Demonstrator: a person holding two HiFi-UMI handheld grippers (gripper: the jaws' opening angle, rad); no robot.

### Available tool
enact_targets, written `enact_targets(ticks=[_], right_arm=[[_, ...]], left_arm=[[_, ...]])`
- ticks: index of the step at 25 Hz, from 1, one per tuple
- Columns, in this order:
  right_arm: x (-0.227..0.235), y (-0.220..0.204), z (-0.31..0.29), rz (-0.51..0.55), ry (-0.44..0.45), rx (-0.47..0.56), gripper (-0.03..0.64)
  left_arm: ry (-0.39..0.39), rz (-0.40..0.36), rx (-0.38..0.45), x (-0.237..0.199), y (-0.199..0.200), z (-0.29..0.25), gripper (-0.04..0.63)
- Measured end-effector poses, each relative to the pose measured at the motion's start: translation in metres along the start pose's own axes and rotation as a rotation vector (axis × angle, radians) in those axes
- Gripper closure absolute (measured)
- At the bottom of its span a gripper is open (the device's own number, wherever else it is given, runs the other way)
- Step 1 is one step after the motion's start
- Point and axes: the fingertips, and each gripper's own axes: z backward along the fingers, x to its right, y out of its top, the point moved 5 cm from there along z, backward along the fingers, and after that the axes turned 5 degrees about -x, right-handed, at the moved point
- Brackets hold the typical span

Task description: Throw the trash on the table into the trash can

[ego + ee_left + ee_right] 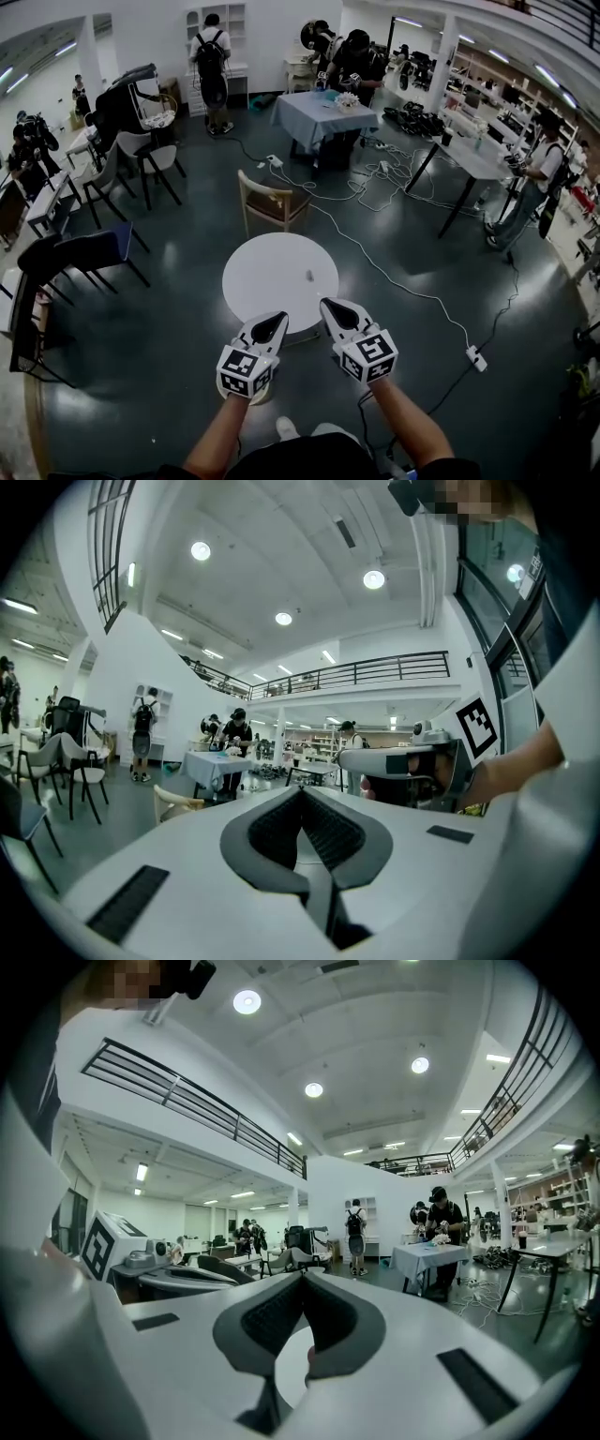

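Note:
A round white table [272, 281] stands just in front of me in the head view. One small dark scrap of trash [309, 276] lies on it, right of centre. My left gripper [278, 317] hovers at the table's near edge, shut and holding nothing. My right gripper [328, 304] is beside it, also shut and empty, a short way nearer than the scrap. In the left gripper view the closed jaws [302, 789] point level across the room, with the right gripper [403, 766] alongside. The right gripper view shows its jaws [302, 1276] meeting at the tips. No trash can is clearly visible.
A wooden chair [272, 202] stands just beyond the table. A white cable [394, 281] runs across the dark floor to a power strip [476, 358] on the right. Black chairs [84, 253] stand at the left. A cloth-covered table [323, 112] and several people are farther off.

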Motion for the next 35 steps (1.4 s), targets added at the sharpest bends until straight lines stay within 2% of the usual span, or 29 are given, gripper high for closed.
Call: enact_targets(ticks=[9, 17, 20, 24, 35], right_arm=[[0.017, -0.005, -0.01, 0.025, 0.016, -0.023, 0.598], [0.073, -0.009, -0.022, -0.015, 0.007, -0.035, 0.598], [0.093, -0.014, -0.029, -0.024, 0.004, -0.046, 0.598], [0.121, -0.016, -0.04, -0.026, -0.007, -0.06, 0.598], [0.185, -0.032, -0.072, -0.064, -0.027, -0.082, 0.598]], left_arm=[[-0.007, 0.017, -0.015, -0.002, -0.009, -0.019, 0.58], [-0.007, 0.022, -0.036, -0.006, -0.005, -0.069, 0.58], [-0.012, 0.049, -0.021, -0.012, -0.004, -0.089, 0.581], [-0.025, 0.037, -0.014, -0.015, 0.005, -0.115, 0.58], [-0.028, 0.054, -0.081, -0.038, -0.014, -0.19, 0.58]])
